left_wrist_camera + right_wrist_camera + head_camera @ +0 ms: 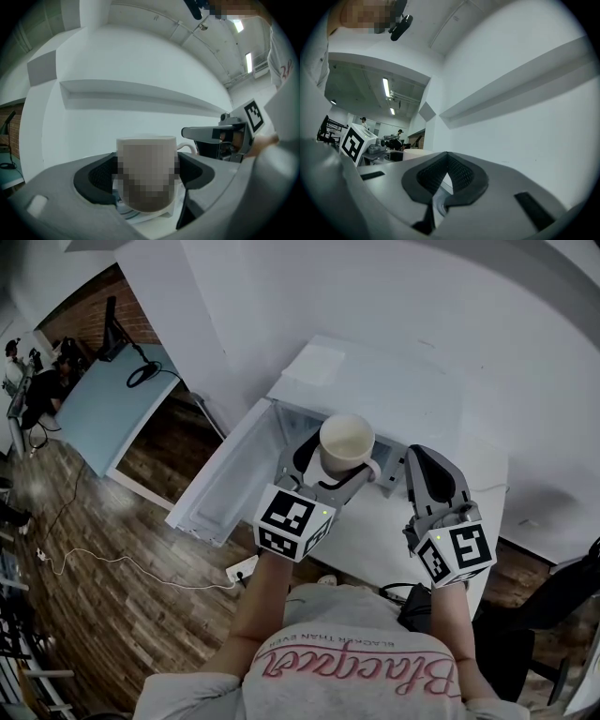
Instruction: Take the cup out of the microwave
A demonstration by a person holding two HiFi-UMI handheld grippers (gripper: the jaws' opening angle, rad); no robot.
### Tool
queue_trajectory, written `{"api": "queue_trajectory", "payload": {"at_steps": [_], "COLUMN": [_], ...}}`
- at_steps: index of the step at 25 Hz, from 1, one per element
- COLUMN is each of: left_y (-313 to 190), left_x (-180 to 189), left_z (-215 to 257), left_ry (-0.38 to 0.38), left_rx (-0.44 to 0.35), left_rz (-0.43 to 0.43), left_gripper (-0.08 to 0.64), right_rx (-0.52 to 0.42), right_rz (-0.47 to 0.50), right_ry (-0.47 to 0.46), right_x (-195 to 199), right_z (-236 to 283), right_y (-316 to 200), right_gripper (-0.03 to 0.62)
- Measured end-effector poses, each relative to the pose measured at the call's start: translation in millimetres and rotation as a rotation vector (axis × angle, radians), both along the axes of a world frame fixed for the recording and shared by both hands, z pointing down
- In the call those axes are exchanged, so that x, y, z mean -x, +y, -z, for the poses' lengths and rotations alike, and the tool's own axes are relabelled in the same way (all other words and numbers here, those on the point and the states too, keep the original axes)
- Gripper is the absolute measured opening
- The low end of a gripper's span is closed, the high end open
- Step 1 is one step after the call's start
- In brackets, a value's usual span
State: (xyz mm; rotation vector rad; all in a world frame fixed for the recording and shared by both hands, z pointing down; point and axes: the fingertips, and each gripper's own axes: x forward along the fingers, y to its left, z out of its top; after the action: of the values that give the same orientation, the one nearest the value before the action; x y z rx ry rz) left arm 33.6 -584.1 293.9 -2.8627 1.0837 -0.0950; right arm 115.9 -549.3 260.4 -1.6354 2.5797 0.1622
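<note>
Head view: the left gripper (330, 468) pinches the upright cup (347, 442) dead ahead of it; the right gripper (424, 465), jaws pressed together, sits just beside, empty.

Bright, even indoor light from ceiling strip lights (386, 87); fisheye views bend and darken at their edges.

Cream cup (346, 442), white microwave (398, 385), black-and-white marker cubes (292, 521), brown plank floor (112, 606)

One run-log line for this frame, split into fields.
left gripper: shut on cup | right gripper: shut, empty | microwave door: open | cup: upright, at the open front
</note>
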Motion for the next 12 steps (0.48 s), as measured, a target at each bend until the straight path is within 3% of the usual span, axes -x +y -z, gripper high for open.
{"api": "queue_trajectory", "payload": {"at_steps": [12], "left_y": [-23], "left_x": [-18], "left_z": [21], "left_ry": [0.028], "left_rx": [0.013], "left_rz": [-0.023], "left_gripper": [0.408], "right_rx": [0.054], "right_rz": [-0.029], "right_ry": [0.061], "right_x": [-2], "right_z": [2], "right_y": [-17], "right_gripper": [0.011]}}
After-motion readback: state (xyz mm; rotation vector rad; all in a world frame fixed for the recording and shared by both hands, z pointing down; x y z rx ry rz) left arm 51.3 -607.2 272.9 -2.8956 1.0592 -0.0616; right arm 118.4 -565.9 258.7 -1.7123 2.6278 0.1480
